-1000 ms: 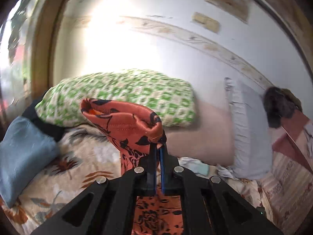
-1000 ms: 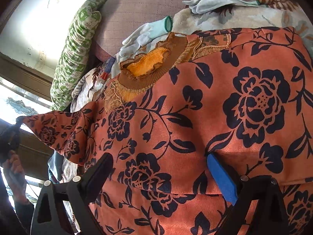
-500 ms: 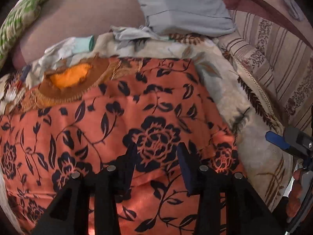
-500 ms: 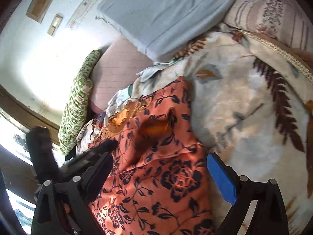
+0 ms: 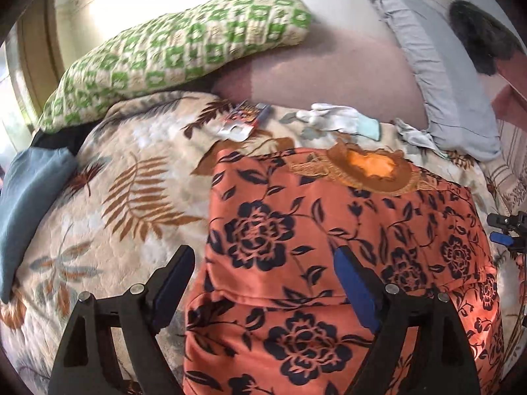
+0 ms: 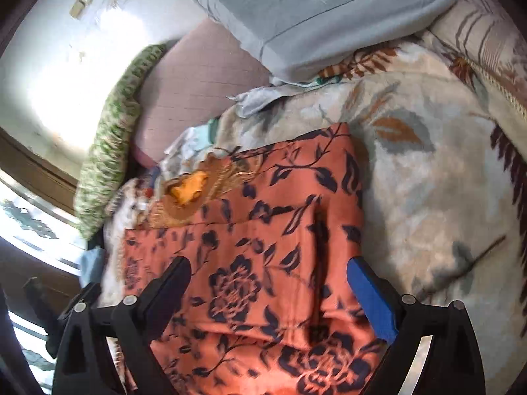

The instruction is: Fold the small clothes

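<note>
An orange garment with black flowers (image 5: 329,230) lies flat on the leaf-patterned blanket (image 5: 115,197), its brown embroidered neckline (image 5: 369,168) toward the pillows. Both sleeves are folded in over the body. My left gripper (image 5: 263,270) is open and empty above the garment's left edge. My right gripper (image 6: 268,279) is open and empty over the garment (image 6: 263,230) near its right folded sleeve. The right gripper's tip also shows at the right edge of the left wrist view (image 5: 504,227).
A green checked pillow (image 5: 184,46), a pinkish pillow (image 5: 329,75) and a grey pillow (image 5: 438,75) line the back. A white glove (image 5: 336,120) and a small packet (image 5: 245,118) lie near the neckline. A blue cloth (image 5: 26,204) lies at left.
One second ago my left gripper was shut on a lifted sleeve. It has laid the sleeve over the body, let go and opened wide. My right gripper pulled back to the right side.
</note>
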Demonstrator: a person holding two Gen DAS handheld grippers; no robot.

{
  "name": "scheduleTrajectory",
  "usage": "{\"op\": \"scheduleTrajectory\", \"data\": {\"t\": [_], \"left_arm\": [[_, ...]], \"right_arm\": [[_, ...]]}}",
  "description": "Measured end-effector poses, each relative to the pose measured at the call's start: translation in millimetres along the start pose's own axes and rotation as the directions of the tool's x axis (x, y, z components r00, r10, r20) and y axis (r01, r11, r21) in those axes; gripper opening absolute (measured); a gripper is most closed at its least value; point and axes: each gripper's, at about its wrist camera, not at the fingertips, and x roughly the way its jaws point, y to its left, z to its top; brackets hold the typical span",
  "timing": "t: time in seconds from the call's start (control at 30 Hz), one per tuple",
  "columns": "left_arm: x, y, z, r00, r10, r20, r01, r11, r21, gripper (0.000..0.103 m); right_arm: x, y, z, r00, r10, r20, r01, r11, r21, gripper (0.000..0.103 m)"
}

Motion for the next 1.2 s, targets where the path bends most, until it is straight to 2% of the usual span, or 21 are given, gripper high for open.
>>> {"op": "scheduleTrajectory", "data": {"t": [0.07,0.13,0.17,0.23,0.47,0.53,0.57,0.6,0.63,0.67,0.7,0.77,0.8,0.83,0.87,0.9,0.97,1.1,1.13,1.17,1.2], "left_arm": [[11.6,10.5,-7.9,1.000,-0.003,-0.010,0.002,1.000,-0.022,0.087],[18.3,16.9,-12.5,1.000,-0.006,-0.022,0.006,1.000,-0.019,0.087],[21.3,18.6,-13.8,1.000,0.000,-0.022,0.000,1.000,-0.015,0.087],[27.4,22.5,-14.7,1.000,0.006,-0.017,-0.006,1.000,-0.011,0.087],[31.3,27.3,-15.9,1.000,0.002,0.013,-0.002,0.999,-0.036,0.087],[36.7,23.0,-16.8,1.000,0.012,0.007,-0.011,1.000,-0.024,0.087],[44.1,20.0,-18.1,1.000,0.023,-0.019,-0.024,1.000,-0.017,0.087],[56.7,16.4,-20.9,0.996,0.032,-0.079,-0.032,0.999,-0.003,0.087],[70.4,13.8,-24.7,0.987,0.039,-0.157,-0.037,0.999,0.015,0.087],[70.9,15.7,-26.5,0.989,0.031,-0.144,-0.032,0.999,-0.002,0.087],[66.7,17.5,-25.5,0.992,0.028,-0.125,-0.030,0.999,-0.013,0.088],[60.7,18.2,-21.0,0.992,0.041,-0.123,-0.043,0.999,-0.010,0.088],[54.1,18.3,-18.6,0.994,0.044,-0.095,-0.046,0.999,-0.016,0.088],[46.9,17.5,-16.7,0.997,0.036,-0.061,-0.037,0.999,-0.018,0.088],[41.5,15.5,-15.4,0.999,0.025,-0.037,-0.026,1.000,-0.014,0.088],[39.9,13.0,-14.9,0.999,0.019,-0.030,-0.019,1.000,-0.001,0.088],[46.0,7.1,-17.0,0.998,0.040,-0.055,-0.038,0.999,0.039,0.088],[54.2,7.5,-24.4,0.995,0.058,-0.082,-0.054,0.997,0.057,0.088],[53.9,9.4,-25.0,0.995,0.052,-0.084,-0.048,0.998,0.049,0.088],[52.5,10.7,-25.8,0.996,0.049,-0.081,-0.046,0.998,0.044,0.088],[51.0,12.0,-25.2,0.996,0.054,-0.074,-0.051,0.998,0.044,0.088]], "right_arm": [[26.3,3.6,8.8,0.994,-0.074,-0.078,0.071,0.996,-0.046,0.083],[48.3,5.1,8.7,0.973,-0.174,-0.148,0.161,0.982,-0.096,0.031],[51.6,9.3,6.8,0.962,-0.234,-0.143,0.213,0.966,-0.145,0.027],[45.4,22.4,5.6,0.951,-0.287,-0.113,0.257,0.940,-0.227,0.007],[0.6,86.4,31.9,0.927,-0.339,0.162,0.376,0.849,-0.373,0.007],[9.6,89.4,35.7,0.906,-0.371,0.204,0.423,0.823,-0.378,0.006],[21.2,85.9,35.5,0.882,-0.417,0.221,0.472,0.795,-0.383,0.007],[36.6,75.5,33.5,0.871,-0.449,0.201,0.492,0.781,-0.385,0.007],[54.1,57.8,31.1,0.879,-0.459,0.134,0.473,0.796,-0.378,0.008],[68.7,36.7,25.7,0.877,-0.477,0.058,0.465,0.813,-0.350,0.008],[72.8,22.2,18.5,0.876,-0.481,0.034,0.465,0.825,-0.320,0.010],[56.4,18.4,13.3,0.900,-0.429,0.082,0.433,0.855,-0.284,0.019],[48.8,18.9,14.0,0.906,-0.417,0.080,0.422,0.865,-0.271,0.033],[40.8,20.6,16.5,0.915,-0.395,0.086,0.403,0.877,-0.260,0.059],[32.6,23.4,20.3,0.930,-0.355,0.094,0.367,0.896,-0.250,0.072],[25.9,25.5,24.2,0.950,-0.297,0.099,0.312,0.920,-0.238,0.079],[21.9,26.5,33.2,0.974,-0.211,0.080,0.224,0.949,-0.221,0.079],[50.9,17.5,36.6,0.981,-0.192,-0.043,0.181,0.967,-0.179,0.078],[63.3,15.0,32.1,0.973,-0.215,-0.084,0.197,0.963,-0.181,0.058],[69.6,15.2,27.4,0.961,-0.262,-0.091,0.240,0.949,-0.206,0.047],[70.0,20.0,24.9,0.946,-0.320,-0.061,0.295,0.921,-0.257,0.031]]}}
